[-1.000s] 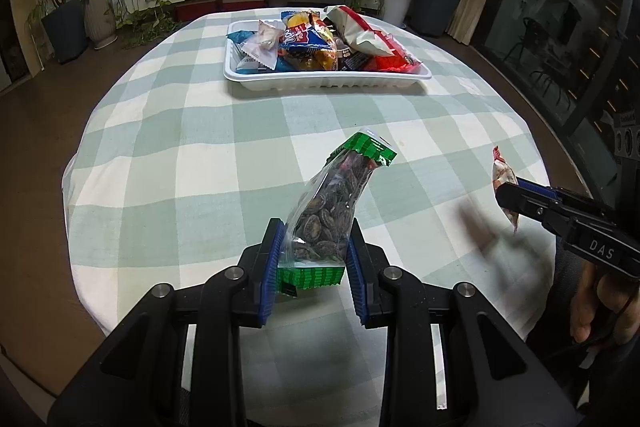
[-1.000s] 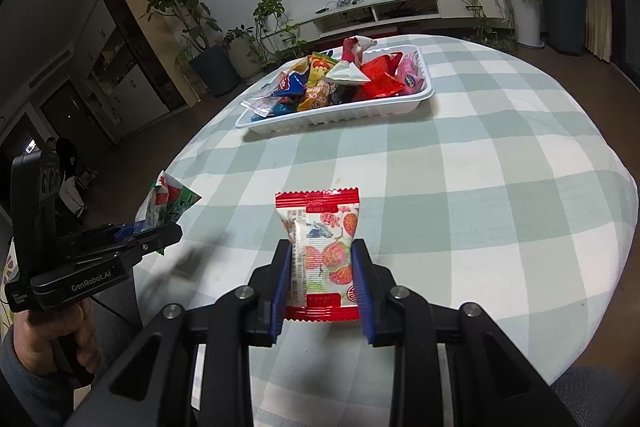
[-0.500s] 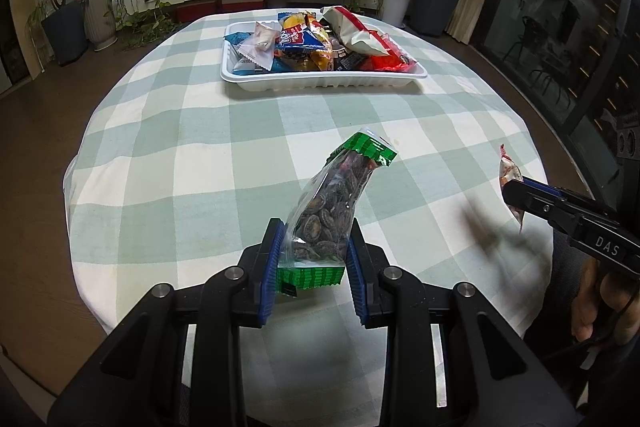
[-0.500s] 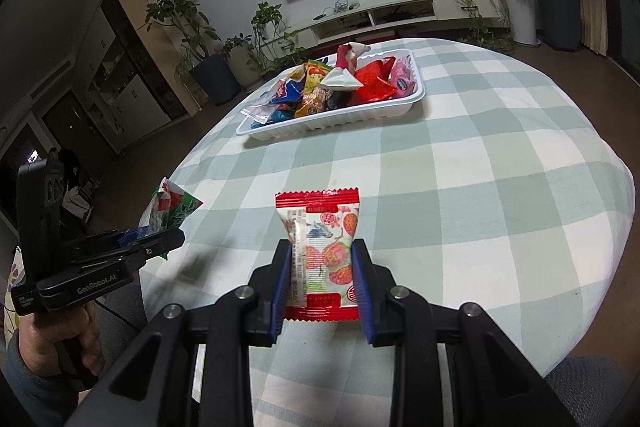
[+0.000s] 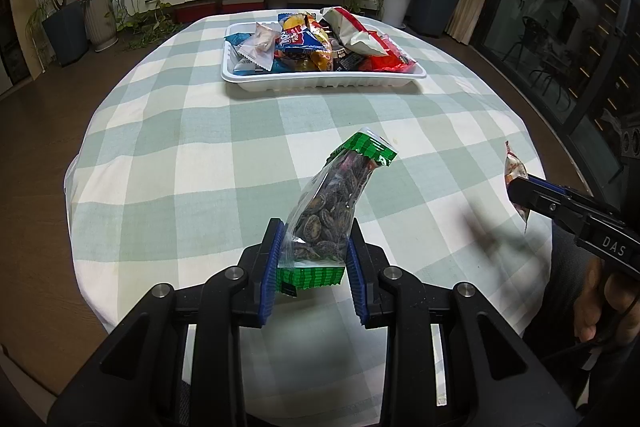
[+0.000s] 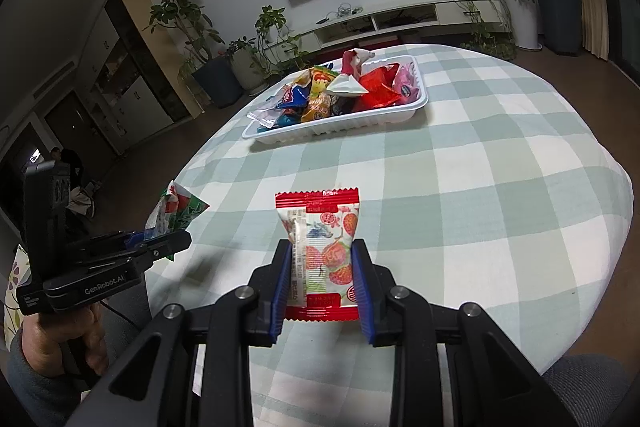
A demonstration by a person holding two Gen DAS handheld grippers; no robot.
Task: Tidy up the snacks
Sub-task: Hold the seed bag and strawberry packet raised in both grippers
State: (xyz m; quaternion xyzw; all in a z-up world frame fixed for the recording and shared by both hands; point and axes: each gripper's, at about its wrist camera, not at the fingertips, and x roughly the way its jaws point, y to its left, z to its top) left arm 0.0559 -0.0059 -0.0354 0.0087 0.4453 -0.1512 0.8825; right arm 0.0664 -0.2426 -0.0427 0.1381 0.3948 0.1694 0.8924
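Checked cloth covers the round surface (image 5: 224,163), with a white tray (image 5: 320,81) heaped with snacks at its far side. Nearer than the tray, the left tongs (image 5: 314,261) pinch a clear bag of dark seeds (image 5: 332,203). Right of that, the right tongs (image 6: 320,281) pinch a red-edged candy packet (image 6: 322,247), both packets held above the cloth.

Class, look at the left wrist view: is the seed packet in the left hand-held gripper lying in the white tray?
No: the seed packet is clamped in the left hand-held gripper, well short of the tray.
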